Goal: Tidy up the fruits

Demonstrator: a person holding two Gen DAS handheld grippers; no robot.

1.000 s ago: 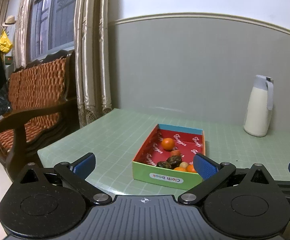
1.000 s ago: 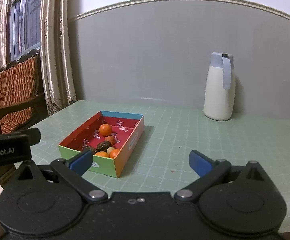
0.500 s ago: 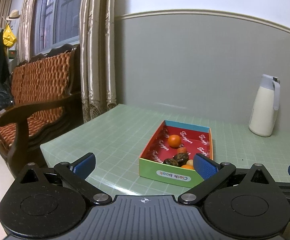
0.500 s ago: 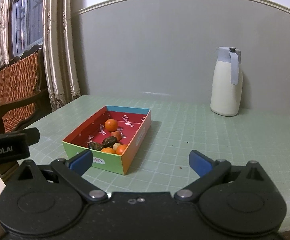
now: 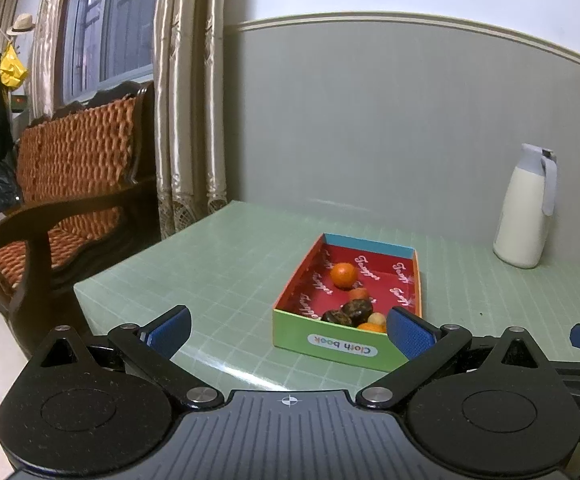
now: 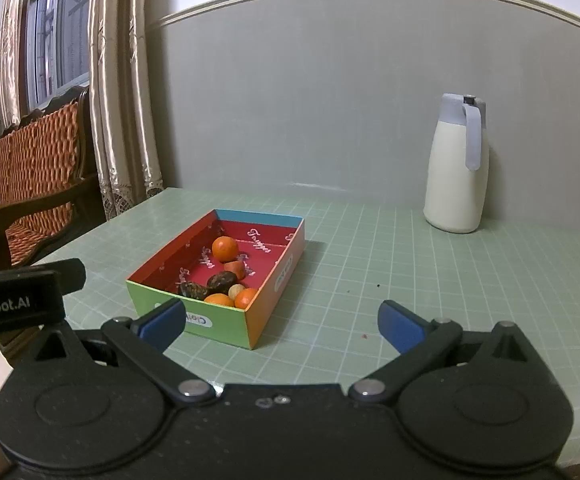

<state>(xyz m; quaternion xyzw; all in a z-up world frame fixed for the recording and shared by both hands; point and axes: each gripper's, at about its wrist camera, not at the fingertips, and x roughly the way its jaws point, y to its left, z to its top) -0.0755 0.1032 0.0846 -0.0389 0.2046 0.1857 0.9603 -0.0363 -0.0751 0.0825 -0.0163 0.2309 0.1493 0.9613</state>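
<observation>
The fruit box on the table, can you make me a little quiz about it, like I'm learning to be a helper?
1. True or false: the fruits all lie inside the box.
2. What stands on the table near the wall, right of the box? A) a jug B) a bowl C) a lamp
3. Fill in: both the left gripper and the right gripper are ____ and hold nothing.

Key:
1. True. No fruit shows on the table outside it.
2. A, the white jug with a grey handle.
3. Open. The blue fingers stand wide apart, short of the box.
</observation>
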